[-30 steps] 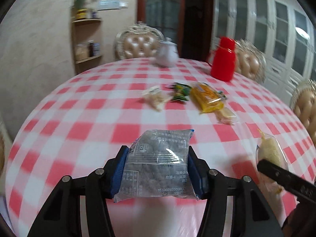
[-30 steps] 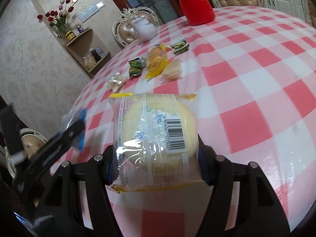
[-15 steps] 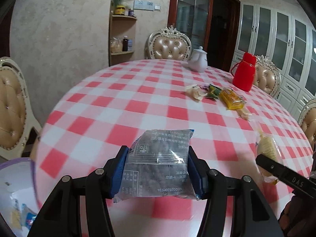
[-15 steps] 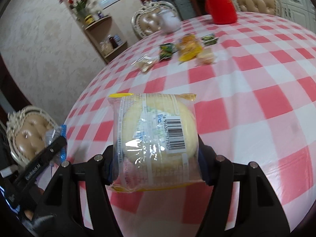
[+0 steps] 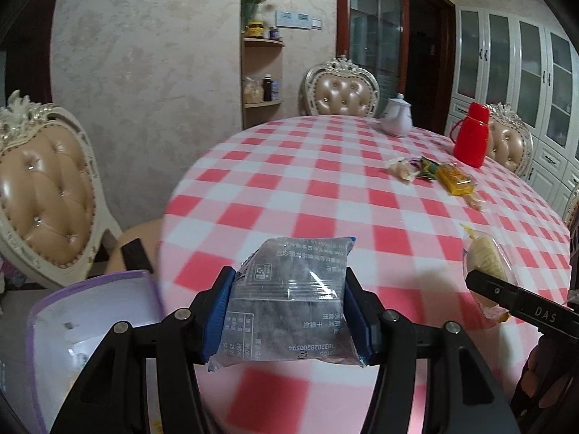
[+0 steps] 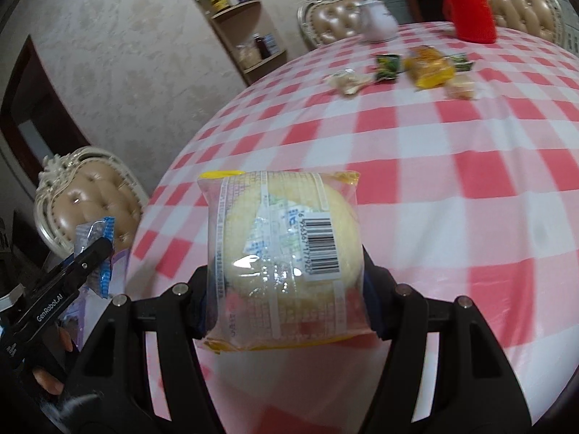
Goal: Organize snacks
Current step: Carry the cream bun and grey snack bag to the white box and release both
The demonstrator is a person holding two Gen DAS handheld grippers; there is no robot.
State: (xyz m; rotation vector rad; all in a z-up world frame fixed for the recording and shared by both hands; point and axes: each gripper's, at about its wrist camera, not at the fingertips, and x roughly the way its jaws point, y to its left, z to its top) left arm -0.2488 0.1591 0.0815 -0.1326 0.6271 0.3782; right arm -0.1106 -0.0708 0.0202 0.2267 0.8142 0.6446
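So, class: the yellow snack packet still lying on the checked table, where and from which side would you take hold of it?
Grip the yellow snack packet across its narrow width at the middle, coming from above: it lies flat and long, with other packets close at both ends, so the long sides are freest.

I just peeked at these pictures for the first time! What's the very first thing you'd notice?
Probably the two snacks held up close: the left gripper clamps a grey packet, and the right gripper clamps a round yellow cake in clear wrap. Behind them spreads the red-and-white checked tablecloth, with a bright red jug at its far side near more snacks.
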